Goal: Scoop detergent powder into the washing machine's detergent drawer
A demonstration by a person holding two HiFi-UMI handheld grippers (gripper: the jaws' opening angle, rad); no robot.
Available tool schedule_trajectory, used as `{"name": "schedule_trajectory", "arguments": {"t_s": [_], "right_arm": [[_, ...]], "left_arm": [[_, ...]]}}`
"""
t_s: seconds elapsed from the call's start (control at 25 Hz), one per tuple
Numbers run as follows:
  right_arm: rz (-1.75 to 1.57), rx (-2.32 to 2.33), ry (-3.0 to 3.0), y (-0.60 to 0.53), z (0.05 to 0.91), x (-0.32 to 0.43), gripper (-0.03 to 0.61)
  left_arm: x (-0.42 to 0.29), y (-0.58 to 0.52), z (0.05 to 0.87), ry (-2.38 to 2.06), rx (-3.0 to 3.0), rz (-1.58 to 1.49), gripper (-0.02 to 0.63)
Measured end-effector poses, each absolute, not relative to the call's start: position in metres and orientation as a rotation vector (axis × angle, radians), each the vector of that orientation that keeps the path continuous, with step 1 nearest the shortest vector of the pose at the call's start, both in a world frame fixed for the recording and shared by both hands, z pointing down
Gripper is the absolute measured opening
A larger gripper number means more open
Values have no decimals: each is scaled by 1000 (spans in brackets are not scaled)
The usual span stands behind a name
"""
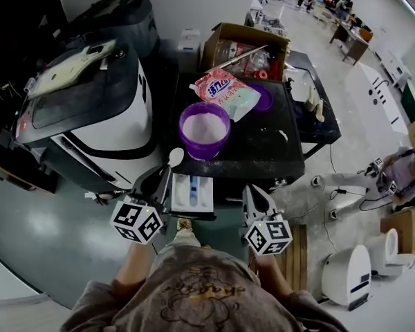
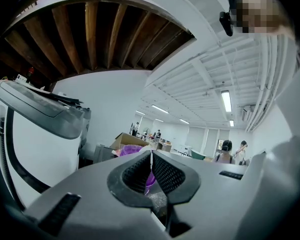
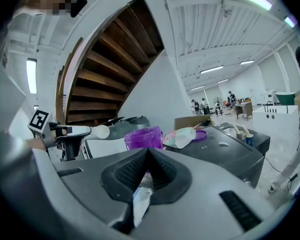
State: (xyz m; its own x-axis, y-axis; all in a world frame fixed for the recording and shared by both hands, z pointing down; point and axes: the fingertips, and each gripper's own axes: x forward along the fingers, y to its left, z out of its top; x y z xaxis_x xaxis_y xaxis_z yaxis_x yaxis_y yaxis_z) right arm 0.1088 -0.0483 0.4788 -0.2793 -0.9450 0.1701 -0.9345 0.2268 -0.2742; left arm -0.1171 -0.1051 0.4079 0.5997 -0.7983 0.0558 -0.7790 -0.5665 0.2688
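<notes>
Open workshop hall with a grey floor lies all around; directly ahead of both claws stands a washing machine (image 1: 263,140) with a black top. Its detergent drawer (image 1: 191,194) is pulled out toward the person and sits between the two claws, nearer the left one.

The left claw (image 1: 163,178) is pinching the handle of a white scoop (image 1: 176,156). In the left gripper view the jaws are pressed onto a thin white edge. The scoop's bowl points away from the person, just past the claw's tip, above the drawer's far end and at the front edge of the machine top.

Straight beyond the scoop stands a purple tub (image 1: 194,147), open, with white detergent powder (image 1: 205,126) inside. Farther ahead of the right claw (image 1: 254,198) lie a pink and white detergent bag (image 1: 225,92) and a purple lid (image 1: 264,97), with a cardboard box (image 1: 243,45) behind them.

The right claw is pressed together, its tips meeting with nothing gripped between them. It hangs just beside the drawer, clear of it.

Off to the left claw's outer side stands a white and black machine (image 1: 90,109).
</notes>
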Motion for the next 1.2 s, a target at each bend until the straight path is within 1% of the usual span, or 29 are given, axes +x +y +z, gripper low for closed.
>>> {"name": "schedule_trajectory", "arguments": {"t_s": [0.68,0.92,1.2], "right_arm": [[-501,-2011,2314,-135,478,107,2],[-521,-2059,2267,-151,481,108,2],[-504,-2039,2294,-173,474,120,2]], "left_arm": [[-98,-219,405,-1073,2669,-77,25],[-89,-241,406,-1000,2725,-19,26],[-85,-255,408,-1033,2719,11,26]]}}
